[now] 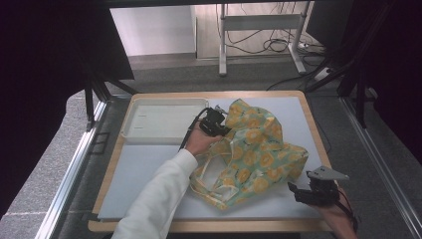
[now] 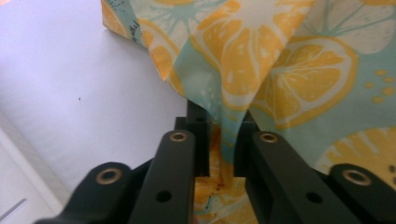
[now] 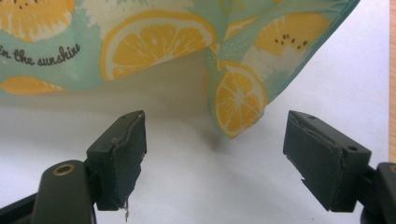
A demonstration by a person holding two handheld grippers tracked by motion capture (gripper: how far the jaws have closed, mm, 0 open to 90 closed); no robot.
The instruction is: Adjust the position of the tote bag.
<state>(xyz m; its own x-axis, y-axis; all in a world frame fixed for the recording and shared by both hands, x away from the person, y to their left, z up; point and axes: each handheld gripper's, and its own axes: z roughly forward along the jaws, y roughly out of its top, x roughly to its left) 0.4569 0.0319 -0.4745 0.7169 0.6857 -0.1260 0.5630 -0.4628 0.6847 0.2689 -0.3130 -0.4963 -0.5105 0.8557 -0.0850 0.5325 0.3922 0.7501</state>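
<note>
Lemon-print cloth [image 1: 251,149], a mint fabric scattered with orange citrus slices, lies crumpled on the pale counter [image 1: 144,174], just right of the white tray [image 1: 159,119] that sits at the counter's far left corner. Left of the cloth, a white-sleeved arm [image 1: 159,199] reaches in from the near edge, carrying the left gripper [image 1: 219,127] to the cloth's upper left edge, beside the tray's right rim. In the left gripper view its black fingers [image 2: 198,135] stand pressed nearly together, pinching a fold of the fabric between them, with the print draped above and bare counter to the left. Right of the cloth, at its lower right corner, the right gripper [image 1: 297,191] rests near the counter's front edge, a grey three-cornered plate [image 1: 326,174] on top. In the right gripper view its fingers [image 3: 123,158] are spread wide apart with nothing between them, and a pointed corner of the cloth hangs just beyond them, apart from both.
</note>
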